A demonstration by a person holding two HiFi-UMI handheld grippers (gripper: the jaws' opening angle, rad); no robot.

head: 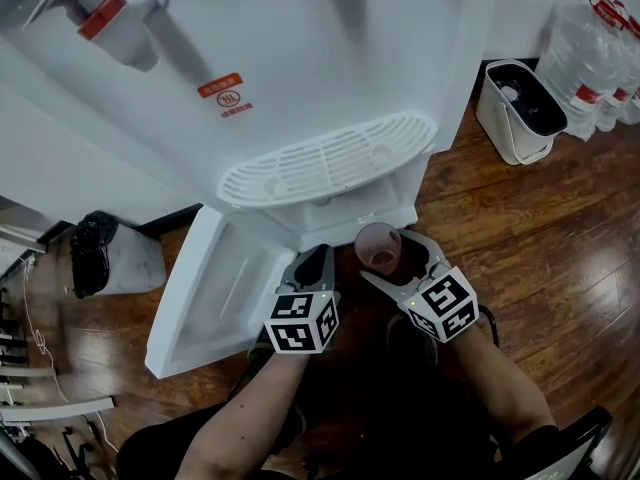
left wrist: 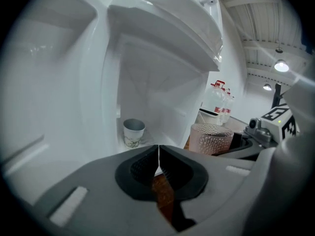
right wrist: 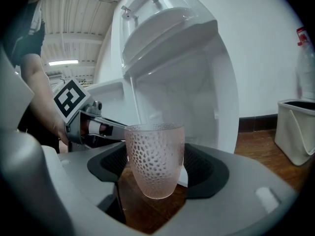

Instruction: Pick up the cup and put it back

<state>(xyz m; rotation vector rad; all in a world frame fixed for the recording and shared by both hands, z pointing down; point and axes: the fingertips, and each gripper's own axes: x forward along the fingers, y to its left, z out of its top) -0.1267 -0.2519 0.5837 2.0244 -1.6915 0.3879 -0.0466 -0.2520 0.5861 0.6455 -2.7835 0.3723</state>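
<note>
The right gripper (right wrist: 155,167) is clamped on the pink dimpled cup (right wrist: 155,151), one pad on each side wall. The cup stands upright, long axis vertical and mouth up. In the head view the cup (head: 377,245) sits at 12 o'clock of that gripper's (head: 392,256) marker cube. The left gripper (left wrist: 158,162) has its jaws pressed together with nothing between them. It lies just beside the right one, at its 9 o'clock (head: 311,266). Both forearms come up from 6 o'clock, bare, angling slightly towards each other, with the marker cubes facing up.

At 12 o'clock, close beyond the cup, is the lower cabinet of the white water dispenser (head: 300,68). A small pale cup (left wrist: 133,132) stands upright inside it. The cabinet door (head: 215,278) hangs open at 9 o'clock, close to the left gripper. Above, the drip tray grille (head: 330,158) overhangs the opening. Bare wooden floor (head: 540,228) stretches towards 3 o'clock. A white bin (head: 520,108) and water bottles (head: 600,58) are well apart at 1 o'clock
</note>
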